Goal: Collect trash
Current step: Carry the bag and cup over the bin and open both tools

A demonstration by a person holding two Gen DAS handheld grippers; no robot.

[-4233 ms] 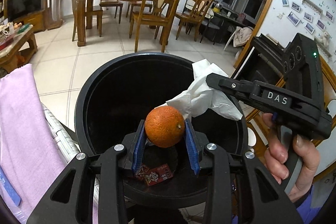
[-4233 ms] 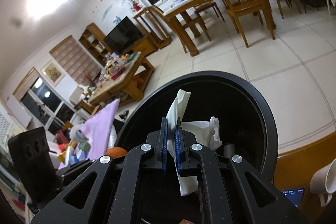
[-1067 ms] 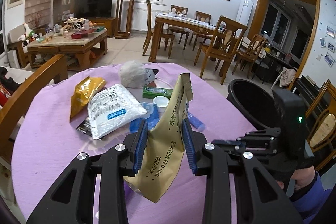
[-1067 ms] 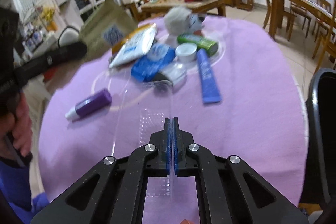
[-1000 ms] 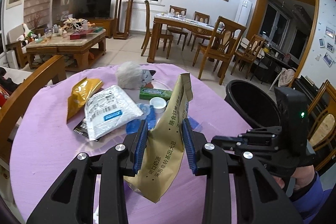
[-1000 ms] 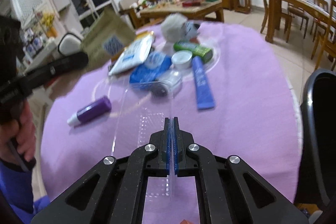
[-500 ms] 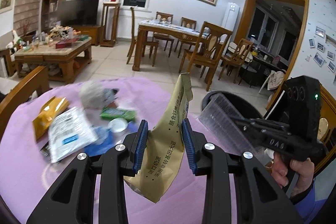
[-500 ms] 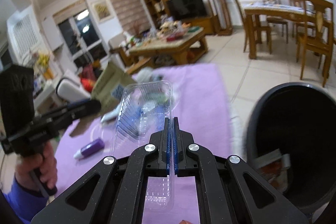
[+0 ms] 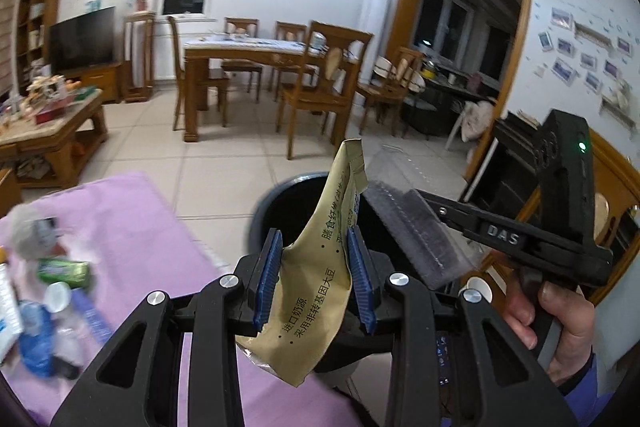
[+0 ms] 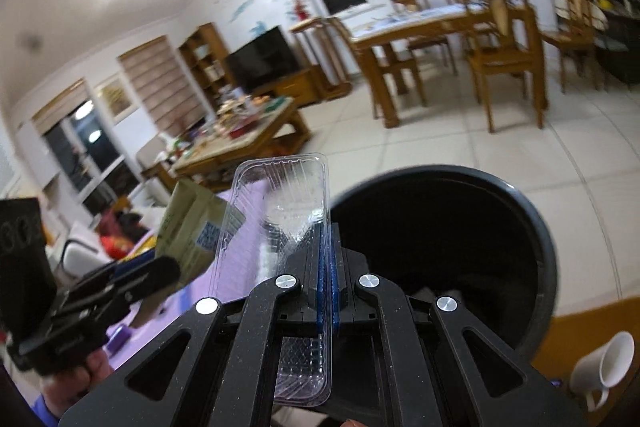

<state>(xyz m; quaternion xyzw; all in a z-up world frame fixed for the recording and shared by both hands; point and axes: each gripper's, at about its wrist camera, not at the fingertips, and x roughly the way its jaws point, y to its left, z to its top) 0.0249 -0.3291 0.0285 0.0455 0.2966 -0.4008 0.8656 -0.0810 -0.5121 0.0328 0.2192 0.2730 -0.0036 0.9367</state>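
My left gripper (image 9: 315, 281) is shut on a tan paper food pouch (image 9: 316, 291) with Chinese print, held upright near the black trash bin (image 9: 280, 199) beside the table. My right gripper (image 10: 328, 263) is shut on a clear plastic clamshell tray (image 10: 288, 195), held at the rim of the black bin (image 10: 544, 267). In the left wrist view the right gripper (image 9: 424, 199) and its tray (image 9: 412, 235) hang over the bin. In the right wrist view the pouch (image 10: 192, 227) shows at the left.
The purple tablecloth (image 9: 132, 223) carries more litter at the left: a green pack (image 9: 64, 271), a white cap (image 9: 58, 291), a blue wrapper (image 9: 36, 339). A white mug (image 10: 604, 363) stands lower right. Dining chairs (image 9: 316, 83) and a coffee table (image 9: 48, 119) stand beyond.
Both grippers have swung right from the table to the bin, carrying the pouch and the clear tray. The bin now fills more of both views.
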